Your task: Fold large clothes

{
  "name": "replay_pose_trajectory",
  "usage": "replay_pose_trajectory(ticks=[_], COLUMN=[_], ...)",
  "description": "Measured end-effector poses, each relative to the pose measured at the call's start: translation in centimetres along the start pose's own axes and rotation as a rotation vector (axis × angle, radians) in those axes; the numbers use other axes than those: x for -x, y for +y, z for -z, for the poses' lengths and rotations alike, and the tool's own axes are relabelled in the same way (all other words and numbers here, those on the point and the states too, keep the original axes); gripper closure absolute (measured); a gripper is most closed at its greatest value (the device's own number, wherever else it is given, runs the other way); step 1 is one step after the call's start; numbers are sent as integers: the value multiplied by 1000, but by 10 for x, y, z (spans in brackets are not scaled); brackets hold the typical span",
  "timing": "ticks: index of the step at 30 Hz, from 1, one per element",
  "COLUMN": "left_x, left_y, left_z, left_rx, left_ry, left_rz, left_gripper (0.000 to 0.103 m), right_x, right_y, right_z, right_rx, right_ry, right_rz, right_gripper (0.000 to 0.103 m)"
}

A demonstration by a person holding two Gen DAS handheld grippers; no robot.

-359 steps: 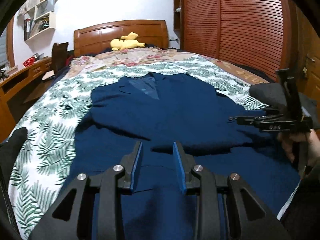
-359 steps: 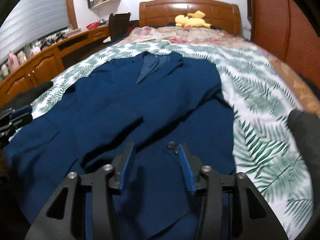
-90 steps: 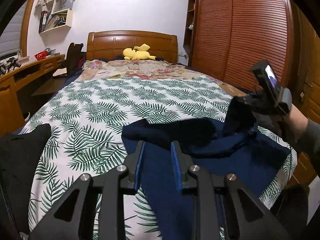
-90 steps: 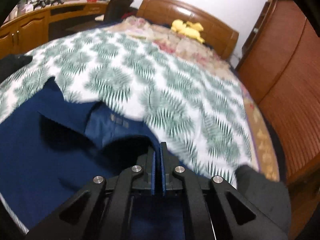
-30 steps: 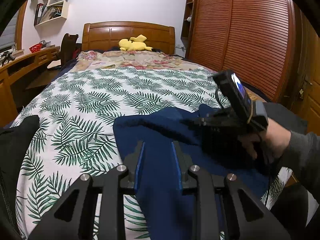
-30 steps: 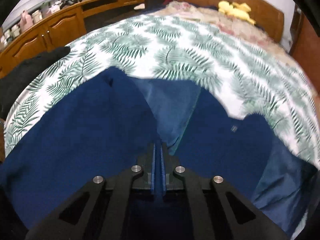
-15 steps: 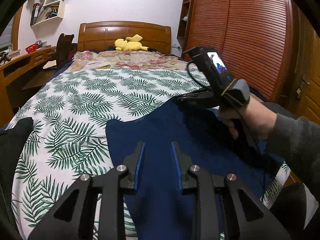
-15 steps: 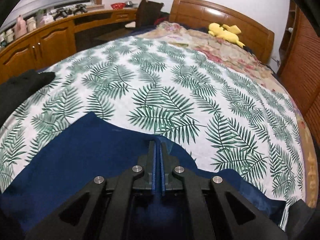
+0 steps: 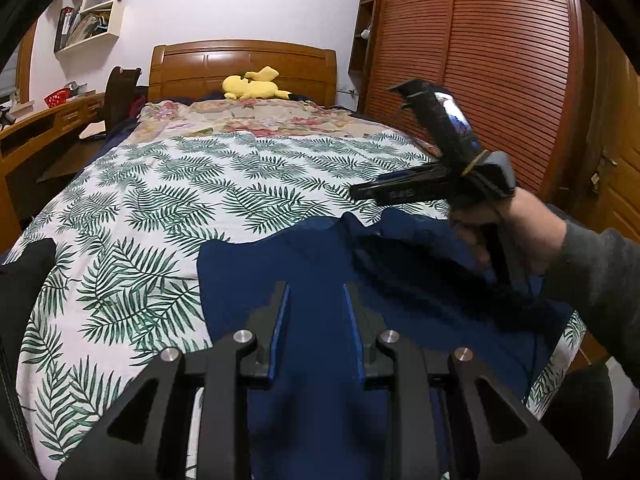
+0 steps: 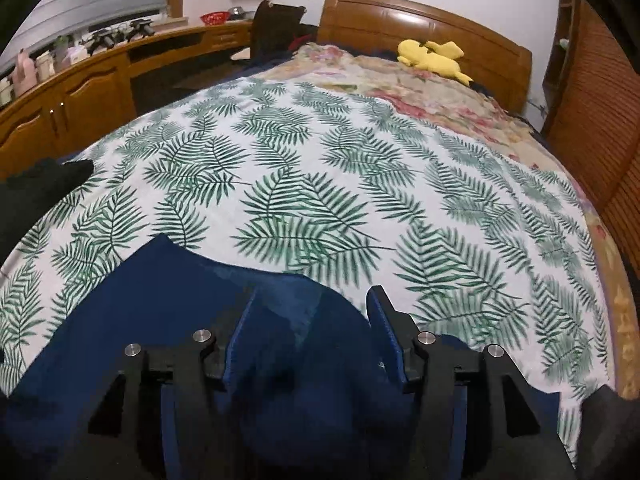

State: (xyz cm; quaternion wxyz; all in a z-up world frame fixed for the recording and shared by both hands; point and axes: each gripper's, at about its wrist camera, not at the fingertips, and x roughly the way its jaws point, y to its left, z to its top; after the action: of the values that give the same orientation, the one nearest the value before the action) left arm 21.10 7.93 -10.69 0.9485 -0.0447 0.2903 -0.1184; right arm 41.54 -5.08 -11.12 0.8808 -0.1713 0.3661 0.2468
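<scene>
at the near end of the bed (image 9: 168, 184) a dark blue jacket (image 9: 320, 280) lies folded on the white bedspread (image 10: 320, 184) printed with green leaves, its far edge uneven and one corner pointing up the bed. above its near part the left gripper (image 9: 315, 300) hovers with its fingers a little apart and nothing between them. the right gripper (image 10: 312, 312) is held by a hand (image 9: 516, 232) in a grey sleeve (image 9: 600, 280) over the right side of the jacket; its jaws have just been opening and now stand spread, the blue pads clear of the cloth below. a black garment (image 10: 40, 188) lies at the left edge of the bedspread. beyond it is a flowered blanket (image 9: 248, 116), and a yellow soft toy (image 9: 252, 86) rests against the wooden headboard (image 9: 240, 64). a wooden desk (image 10: 100, 76) runs along the left, where a red basket (image 10: 216, 18) stands, contents too small to tell. wall shelves (image 9: 88, 20) hold books and papers. a slatted wooden wardrobe (image 9: 500, 72) fills the right wall.
</scene>
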Motion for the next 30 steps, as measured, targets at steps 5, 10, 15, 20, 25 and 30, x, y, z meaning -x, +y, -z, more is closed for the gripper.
replay_pose_trajectory(ticks=[5,10,15,20,25,30], left_x=[-3,-11,-20,-26,-31,-35], left_y=[-5,-11,-17,-21,-25,-27], left_z=[-1,-2,-2,0,2,2], left_rx=[-5,-4,-10,-17,-30,-36], left_ry=[-2,2,18,29,43,51], left_rz=[9,21,22,21,16,7], left_gripper=[79,79,79,79,79,79], right_x=[31,50,50,33,14,10], right_y=[-41,-103,-159,-197,-218,-221], right_z=[18,43,73,108,132,135], right_rx=[-10,-85,-181,-265,-368,-393], right_ry=[-1,24,81,171,256,279], right_rz=[52,146,213,253,241,176], right_gripper=[47,47,47,47,47,93])
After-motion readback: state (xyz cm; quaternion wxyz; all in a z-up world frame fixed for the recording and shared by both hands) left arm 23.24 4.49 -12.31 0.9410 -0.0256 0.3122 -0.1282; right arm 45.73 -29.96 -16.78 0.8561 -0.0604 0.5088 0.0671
